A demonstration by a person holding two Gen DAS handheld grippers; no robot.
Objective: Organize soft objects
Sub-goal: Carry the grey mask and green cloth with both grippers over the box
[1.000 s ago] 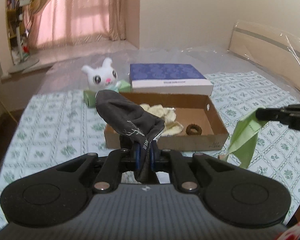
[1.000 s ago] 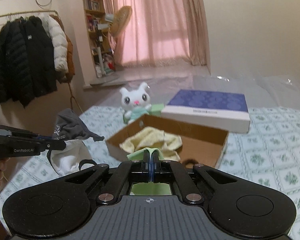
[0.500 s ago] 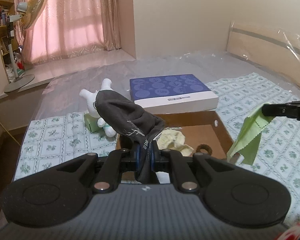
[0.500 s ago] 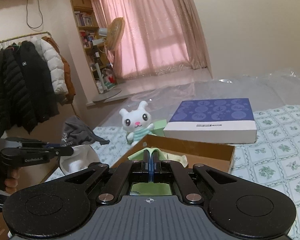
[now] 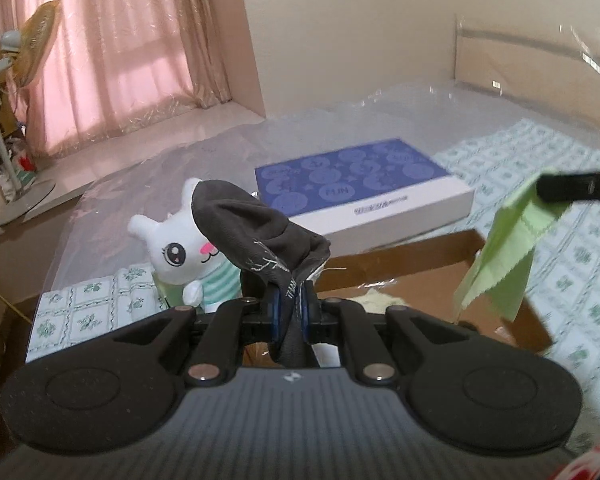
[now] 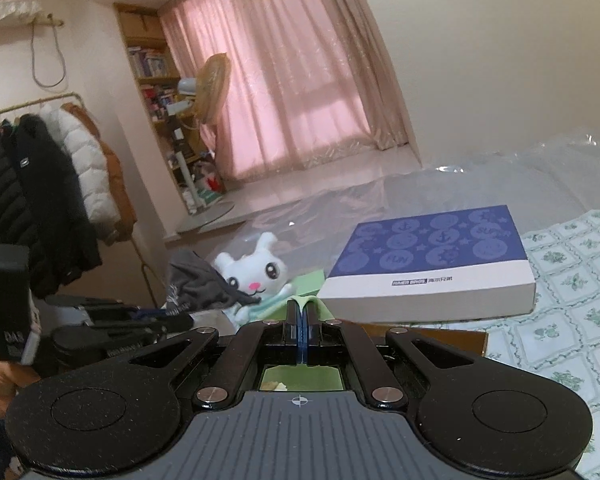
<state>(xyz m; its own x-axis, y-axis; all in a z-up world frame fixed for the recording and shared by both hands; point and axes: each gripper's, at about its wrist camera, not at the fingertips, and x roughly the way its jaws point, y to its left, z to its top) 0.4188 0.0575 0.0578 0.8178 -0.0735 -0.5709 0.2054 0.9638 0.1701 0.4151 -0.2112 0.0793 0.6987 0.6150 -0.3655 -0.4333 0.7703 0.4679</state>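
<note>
Item 1, left gripper (image 5: 290, 312): fingers pinched shut on a dark grey cloth (image 5: 256, 236), which bunches up above them and trails down below. Against a second ago the grip is unchanged, but the view has closed in; the white plush rabbit (image 5: 180, 256) now sits just behind the cloth and looms larger.

Item 2, right gripper (image 6: 301, 336): fingers pressed fully together on a light green cloth (image 5: 504, 248), which hangs free from the tips in the left view (only a small green edge shows above the fingers in its own camera). Grip also unchanged.

Item 3, cardboard box (image 5: 420, 256): open, on the patterned bedspread (image 5: 572, 280), now directly beneath both hanging cloths; a second ago it lay ahead of them. A pale yellow cloth (image 5: 376, 300) lies inside.

Item 4, blue-lidded box (image 5: 360, 188): behind the cardboard box, untouched.

Assessment: both cloths appear to have been carried over the box, so the carry looks nearly done; lowering and release seem to be what remains.
</note>
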